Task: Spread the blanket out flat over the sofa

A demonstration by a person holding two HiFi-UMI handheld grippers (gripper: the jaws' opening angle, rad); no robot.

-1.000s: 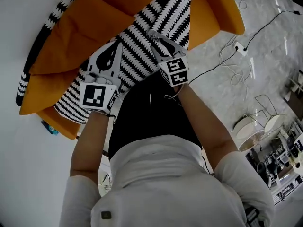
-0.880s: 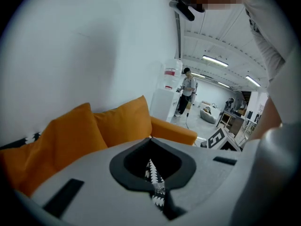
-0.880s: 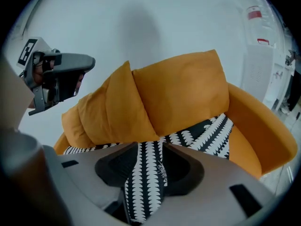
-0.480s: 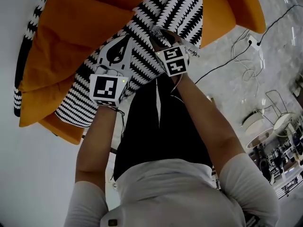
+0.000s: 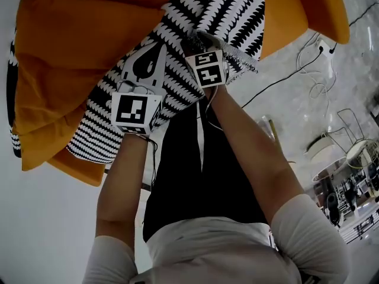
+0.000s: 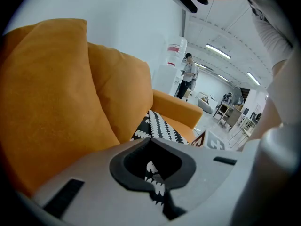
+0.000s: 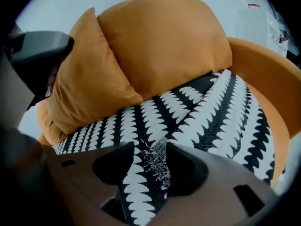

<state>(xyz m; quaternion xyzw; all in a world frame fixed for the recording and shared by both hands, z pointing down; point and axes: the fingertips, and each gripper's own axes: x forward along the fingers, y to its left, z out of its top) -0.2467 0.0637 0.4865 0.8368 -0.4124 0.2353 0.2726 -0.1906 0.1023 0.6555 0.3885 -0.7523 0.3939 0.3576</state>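
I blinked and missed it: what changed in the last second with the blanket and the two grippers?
Both grippers sank toward the sofa, bringing the blanket down. The right gripper has just been opening its jaws, and the blanket's edge now lies loose between them. The left gripper stays shut on the blanket.

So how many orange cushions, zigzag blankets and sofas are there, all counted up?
Orange cushions: 2
Black-and-white blanket: 1
Orange sofa: 1
Total: 4
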